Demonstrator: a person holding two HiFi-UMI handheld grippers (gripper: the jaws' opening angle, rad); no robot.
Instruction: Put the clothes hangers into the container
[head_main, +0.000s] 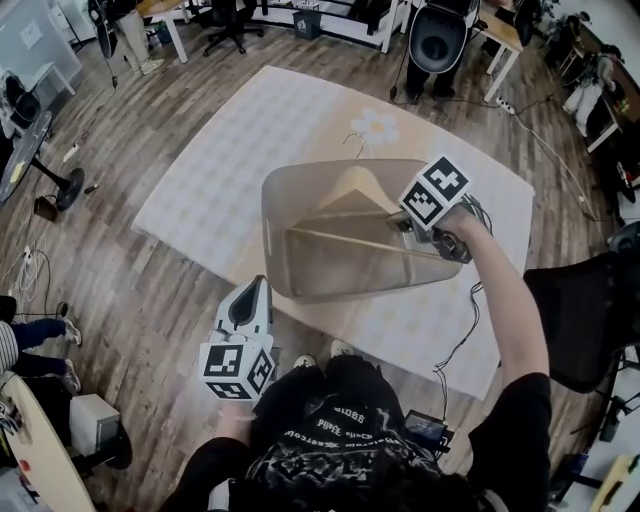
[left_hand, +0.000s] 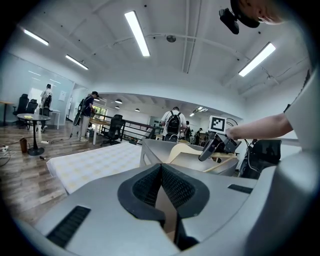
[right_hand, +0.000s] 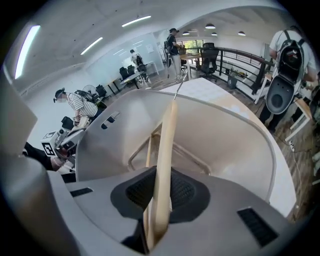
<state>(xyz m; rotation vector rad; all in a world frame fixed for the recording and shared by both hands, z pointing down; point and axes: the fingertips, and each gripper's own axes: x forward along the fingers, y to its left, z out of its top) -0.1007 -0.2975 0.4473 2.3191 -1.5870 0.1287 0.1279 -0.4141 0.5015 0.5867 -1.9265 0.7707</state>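
While right gripper (head_main: 402, 226) clamps wooden hanger (head_main: 352, 188), hanger is tilted inside grey container (head_main: 272, 235) on rug (head_main: 200, 170), hook past far rim. Left gripper (head_main: 252, 292) closed, empty, just beside container.

One hanger, one container, two grippers tallied so far.
One pale wooden clothes hanger with a metal hook (head_main: 352, 188) is counted, and one grey-brown translucent plastic container (head_main: 280, 235); one cream checked rug with a flower print (head_main: 200, 180) is logged. Two hand-held grippers are marked up, the left gripper (head_main: 258, 288) and the right gripper (head_main: 400, 228), and two black-and-white marker cubes (head_main: 238, 370) (head_main: 435, 192), one on each. Three standing people (left_hand: 46, 97) (left_hand: 91, 105) (left_hand: 173, 122) are picked out far back.
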